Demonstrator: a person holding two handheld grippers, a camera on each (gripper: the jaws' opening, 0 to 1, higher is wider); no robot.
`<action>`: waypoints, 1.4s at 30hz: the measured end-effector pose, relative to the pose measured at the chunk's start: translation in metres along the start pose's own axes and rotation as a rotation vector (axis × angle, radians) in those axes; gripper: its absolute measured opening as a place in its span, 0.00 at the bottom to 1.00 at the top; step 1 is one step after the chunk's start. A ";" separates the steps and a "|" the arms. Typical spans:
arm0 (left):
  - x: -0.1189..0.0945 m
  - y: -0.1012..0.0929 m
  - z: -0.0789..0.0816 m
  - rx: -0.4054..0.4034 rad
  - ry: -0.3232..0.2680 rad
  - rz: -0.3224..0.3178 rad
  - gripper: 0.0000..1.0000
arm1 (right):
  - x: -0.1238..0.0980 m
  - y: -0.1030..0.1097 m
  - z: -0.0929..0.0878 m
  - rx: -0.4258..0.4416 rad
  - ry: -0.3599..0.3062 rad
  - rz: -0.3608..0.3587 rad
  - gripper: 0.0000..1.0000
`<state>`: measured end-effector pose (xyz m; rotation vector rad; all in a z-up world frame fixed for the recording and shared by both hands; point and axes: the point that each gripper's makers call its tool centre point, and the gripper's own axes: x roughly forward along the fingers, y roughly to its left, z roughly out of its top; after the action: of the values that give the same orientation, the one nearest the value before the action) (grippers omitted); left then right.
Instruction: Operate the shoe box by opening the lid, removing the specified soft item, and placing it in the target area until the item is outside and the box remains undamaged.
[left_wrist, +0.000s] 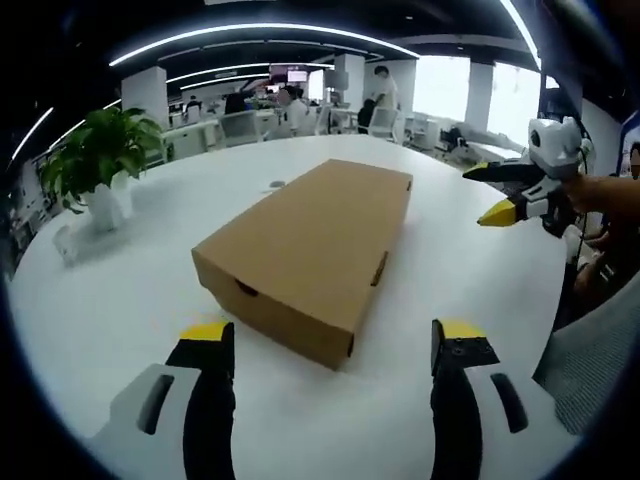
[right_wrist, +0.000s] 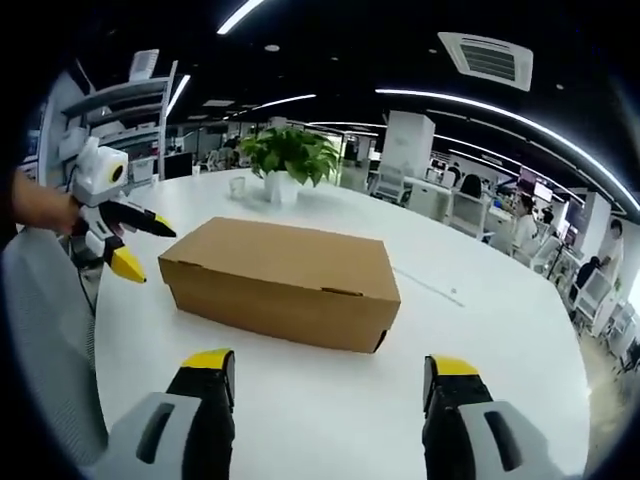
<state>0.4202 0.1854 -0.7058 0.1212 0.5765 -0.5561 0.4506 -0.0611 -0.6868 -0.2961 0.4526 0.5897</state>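
We are at the start: the cardboard shoe box (left_wrist: 310, 255) sits closed on the white tabletop (left_wrist: 120, 300). Our left gripper (left_wrist: 332, 345) and right gripper (right_wrist: 326, 375) hover near it, jaws apart and empty. Next we judge we must catch the lid's edge and lift it gently.

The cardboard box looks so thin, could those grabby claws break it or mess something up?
Maybe. The cardboard box is still closed, and both the left gripper and right gripper hang open, apart from it. Hard jaw tips prying the lid could dent or tear it. Lifting from one side might slide the box across the smooth white table. A wide swing could perhaps knock the potted plant behind it.
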 end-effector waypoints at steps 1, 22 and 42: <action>0.002 -0.001 -0.001 0.002 0.004 -0.001 0.78 | 0.002 -0.001 0.001 -0.001 0.000 0.004 0.74; 0.018 -0.005 0.002 -0.062 0.011 0.003 0.67 | 0.041 -0.038 0.012 -0.075 0.026 0.019 0.69; 0.032 0.011 0.000 -0.149 0.028 0.066 0.58 | 0.083 -0.048 0.015 -0.029 0.072 0.078 0.62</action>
<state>0.4482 0.1799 -0.7242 0.0068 0.6368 -0.4460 0.5450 -0.0552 -0.7075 -0.3289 0.5271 0.6638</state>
